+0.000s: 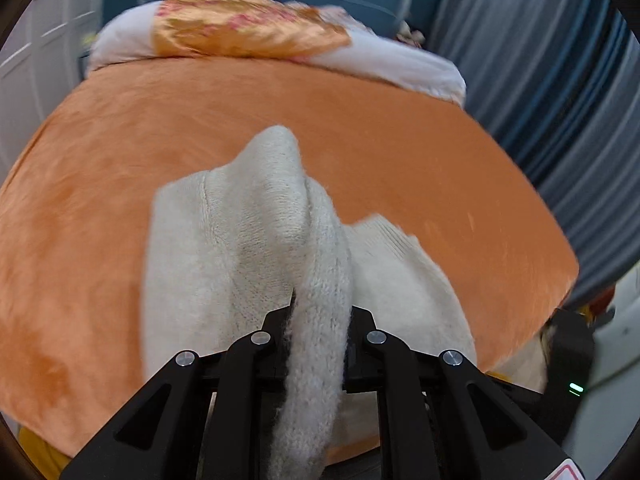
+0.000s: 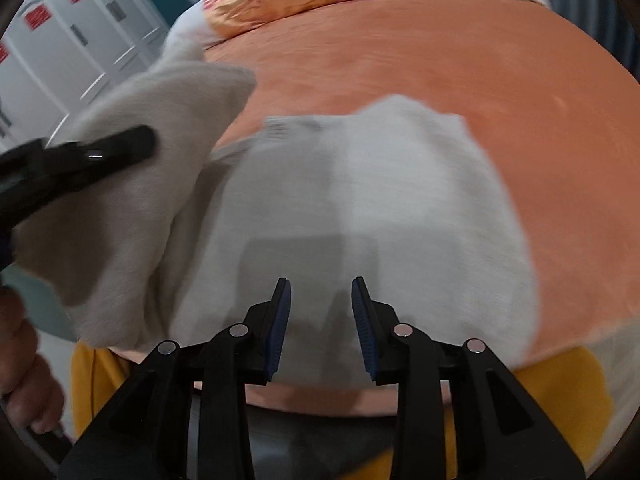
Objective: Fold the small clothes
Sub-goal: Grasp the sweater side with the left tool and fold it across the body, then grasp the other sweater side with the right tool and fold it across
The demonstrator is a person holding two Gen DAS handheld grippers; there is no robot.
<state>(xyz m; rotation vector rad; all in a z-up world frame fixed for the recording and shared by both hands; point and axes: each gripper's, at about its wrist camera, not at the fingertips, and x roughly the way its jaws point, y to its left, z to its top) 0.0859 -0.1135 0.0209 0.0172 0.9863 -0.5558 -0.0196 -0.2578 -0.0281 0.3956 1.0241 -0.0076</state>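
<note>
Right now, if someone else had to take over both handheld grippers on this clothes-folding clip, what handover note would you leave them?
Left gripper: shut on a raised fold of the cream knitted sweater, lifting that side off the bed.
Right gripper: open, holding nothing, hanging over the near part of the sweater.
The sweater's body lies spread on the orange plush bedspread, near its front edge; a gold patterned pillow sits at the far end.
Done: one side picked up, apparently partway through a first fold.
Left: lay the lifted part across the body, release, then likely fold the other side and finish. Both views are blurred, so details are uncertain.
</note>
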